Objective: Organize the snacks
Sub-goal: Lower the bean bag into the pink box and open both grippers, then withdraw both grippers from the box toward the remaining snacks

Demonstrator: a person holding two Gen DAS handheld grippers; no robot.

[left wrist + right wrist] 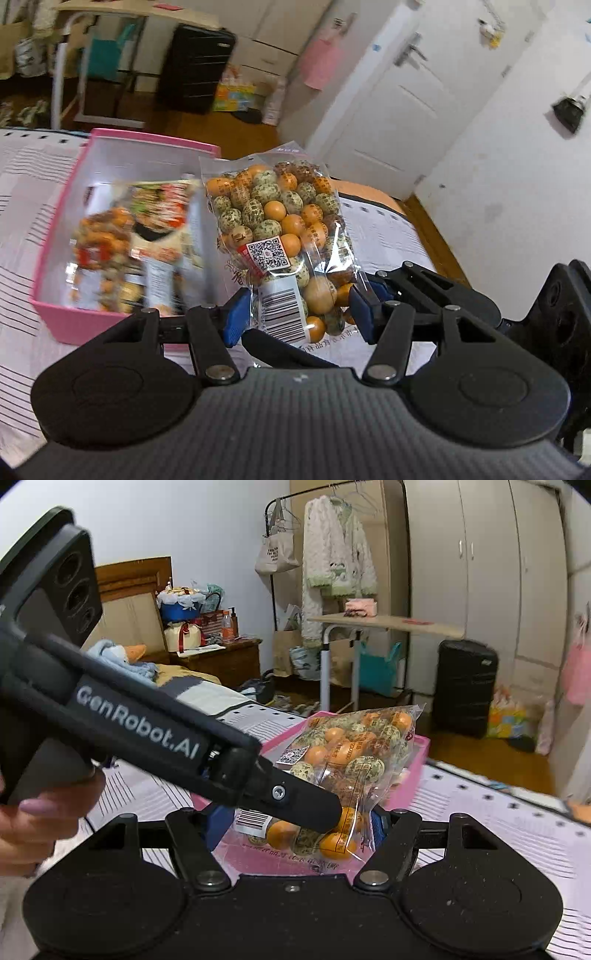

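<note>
Left gripper (297, 314) clamps clear snack bag (280, 236) over pink bin (55, 236) — one packet already inside. Right gripper (303, 830) brackets same bag — pad contact unclear. Drop remains.

snack bag (280, 236): clear shiny plastic, crinkly
pink box (55, 243): smooth plastic, a bit shiny
left tongs (295, 317): black dull plastic, blue pads (232, 314), shiny metal pins
bed cover (22, 206): soft cloth with stripes
floor (236, 129): smooth brown wood
</note>
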